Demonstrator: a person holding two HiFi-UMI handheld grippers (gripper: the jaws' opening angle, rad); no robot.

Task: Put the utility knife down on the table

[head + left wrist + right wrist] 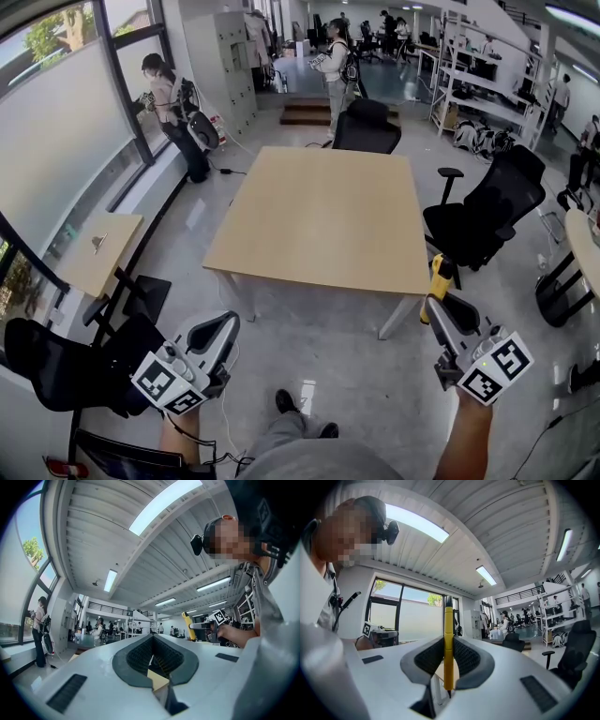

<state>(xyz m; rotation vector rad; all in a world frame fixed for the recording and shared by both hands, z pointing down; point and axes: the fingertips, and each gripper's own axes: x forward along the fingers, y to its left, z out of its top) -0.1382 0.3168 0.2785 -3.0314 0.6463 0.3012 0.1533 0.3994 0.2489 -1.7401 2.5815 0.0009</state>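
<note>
Fingers (466, 657) of the right gripper (444, 306) pinch the yellow utility knife (448, 644) over the floor, short of the wooden table (319, 206); left gripper (223, 330) alongside, jaws together, empty; black chair (487, 216) nearby.

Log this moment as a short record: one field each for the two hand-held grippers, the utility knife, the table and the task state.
left hand-held gripper: jaws together, nothing between them
right hand-held gripper: shut on the utility knife
utility knife: yellow, held upright in the air
table: light wood, ahead of both grippers
task state: knife not yet put down
</note>
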